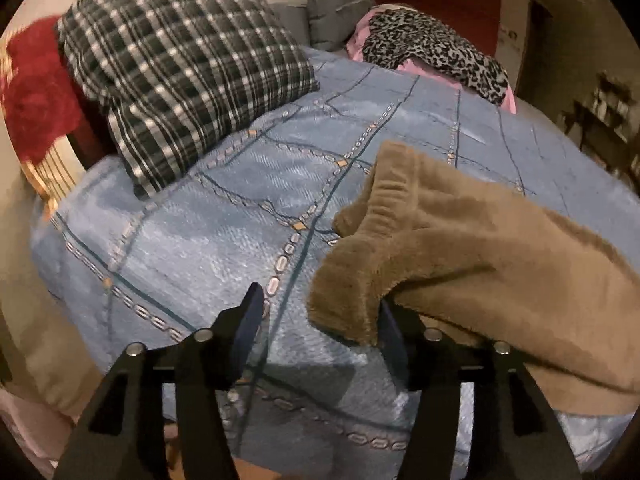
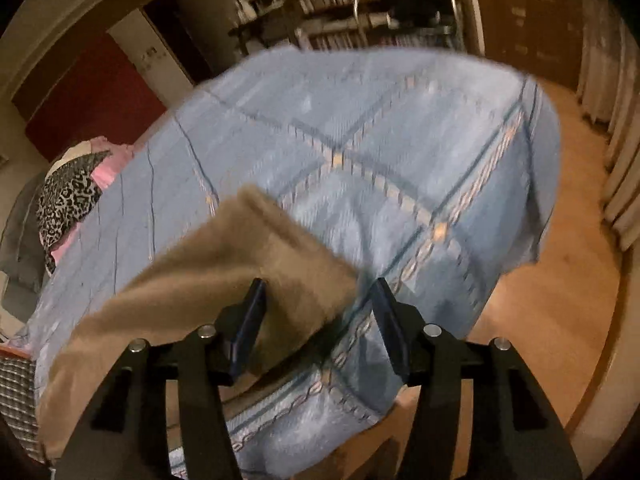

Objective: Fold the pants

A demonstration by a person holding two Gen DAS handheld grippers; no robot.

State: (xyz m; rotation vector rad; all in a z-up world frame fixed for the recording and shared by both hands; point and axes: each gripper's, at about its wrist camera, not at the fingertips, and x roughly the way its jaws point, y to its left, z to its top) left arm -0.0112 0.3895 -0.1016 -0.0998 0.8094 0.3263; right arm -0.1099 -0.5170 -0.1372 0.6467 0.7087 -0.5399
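With the brown fleece pants (image 1: 472,240) lying across the blue bed cover (image 1: 192,240) at three o'clock of the spread, empty left claw (image 1: 318,312), and the right claw (image 2: 318,308) equally released, folding seems barely begun; next, each must pinch an edge.

i see dim, warm indoor light, heavy fisheye bending with dark corners, and motion blur smearing the right wrist view.
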